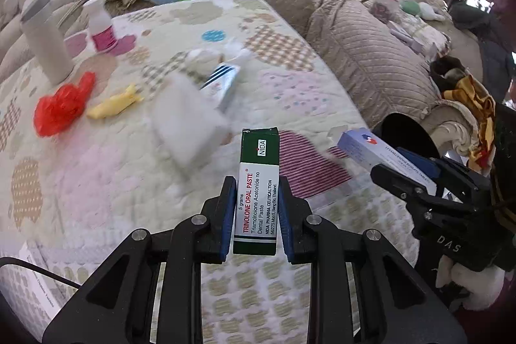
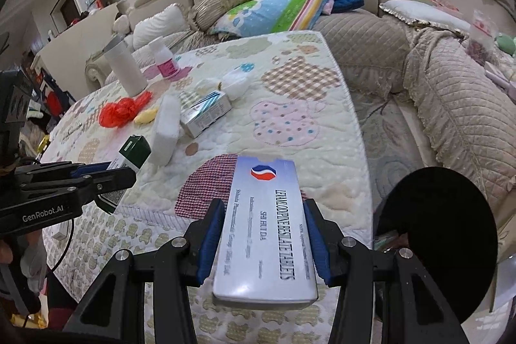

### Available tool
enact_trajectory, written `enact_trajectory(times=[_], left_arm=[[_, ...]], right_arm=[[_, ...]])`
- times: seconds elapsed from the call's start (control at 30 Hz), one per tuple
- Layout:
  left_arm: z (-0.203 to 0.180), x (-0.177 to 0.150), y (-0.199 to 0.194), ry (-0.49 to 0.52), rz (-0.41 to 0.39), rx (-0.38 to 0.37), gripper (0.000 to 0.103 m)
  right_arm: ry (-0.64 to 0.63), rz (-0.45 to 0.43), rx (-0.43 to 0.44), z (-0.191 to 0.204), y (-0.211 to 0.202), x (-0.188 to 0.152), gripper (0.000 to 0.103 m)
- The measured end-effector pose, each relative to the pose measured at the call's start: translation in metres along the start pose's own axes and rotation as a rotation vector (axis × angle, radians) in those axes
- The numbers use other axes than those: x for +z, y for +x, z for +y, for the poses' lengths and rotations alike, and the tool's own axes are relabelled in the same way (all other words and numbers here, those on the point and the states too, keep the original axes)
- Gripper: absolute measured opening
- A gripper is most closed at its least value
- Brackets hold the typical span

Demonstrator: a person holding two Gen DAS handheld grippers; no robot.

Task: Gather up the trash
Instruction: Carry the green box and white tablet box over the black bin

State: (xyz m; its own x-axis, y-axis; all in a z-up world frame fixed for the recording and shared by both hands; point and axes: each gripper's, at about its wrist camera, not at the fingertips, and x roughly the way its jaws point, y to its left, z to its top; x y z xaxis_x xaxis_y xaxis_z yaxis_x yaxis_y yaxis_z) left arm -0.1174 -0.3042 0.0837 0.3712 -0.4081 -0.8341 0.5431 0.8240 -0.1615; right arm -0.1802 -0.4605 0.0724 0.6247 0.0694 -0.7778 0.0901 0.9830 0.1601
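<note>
My left gripper (image 1: 257, 182) is shut on a green and white oral paste box (image 1: 258, 182), held above the quilted bed cover; the box also shows in the right wrist view (image 2: 132, 152). My right gripper (image 2: 262, 208) is shut on a pale blue tablet box (image 2: 264, 228), which also shows in the left wrist view (image 1: 367, 150), near the bed's right edge. A black bin (image 2: 435, 234) stands just right of it, beside the bed. On the cover lie a red plastic bag (image 2: 121, 110), a yellow wrapper (image 2: 145, 117), a white block (image 2: 166, 131), a blue-striped carton (image 2: 206, 113) and crumpled white tissue (image 2: 235, 83).
A white cylinder (image 2: 124, 66) and a small pink-labelled bottle (image 2: 166, 58) stand at the far left of the cover. Pillows and a striped blanket (image 2: 274, 8) lie by the headboard. A beige quilt (image 2: 451, 105) is heaped on the right.
</note>
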Motion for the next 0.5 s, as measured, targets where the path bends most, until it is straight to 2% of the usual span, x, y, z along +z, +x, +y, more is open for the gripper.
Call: enact_trajectory(times=[0.23, 0.5], left_arm=[[-0.021, 0.003, 0.007, 0.031, 0.011, -0.003, 0.023], [-0.025, 0.001, 0.016, 0.042, 0.040, 0.005, 0.023]], right_arm=[[0.020, 0.030, -0.016, -0.019, -0.003, -0.010, 0.048], [-0.022, 0.188, -0.039, -0.019, 0.027, -0.028, 0.048]])
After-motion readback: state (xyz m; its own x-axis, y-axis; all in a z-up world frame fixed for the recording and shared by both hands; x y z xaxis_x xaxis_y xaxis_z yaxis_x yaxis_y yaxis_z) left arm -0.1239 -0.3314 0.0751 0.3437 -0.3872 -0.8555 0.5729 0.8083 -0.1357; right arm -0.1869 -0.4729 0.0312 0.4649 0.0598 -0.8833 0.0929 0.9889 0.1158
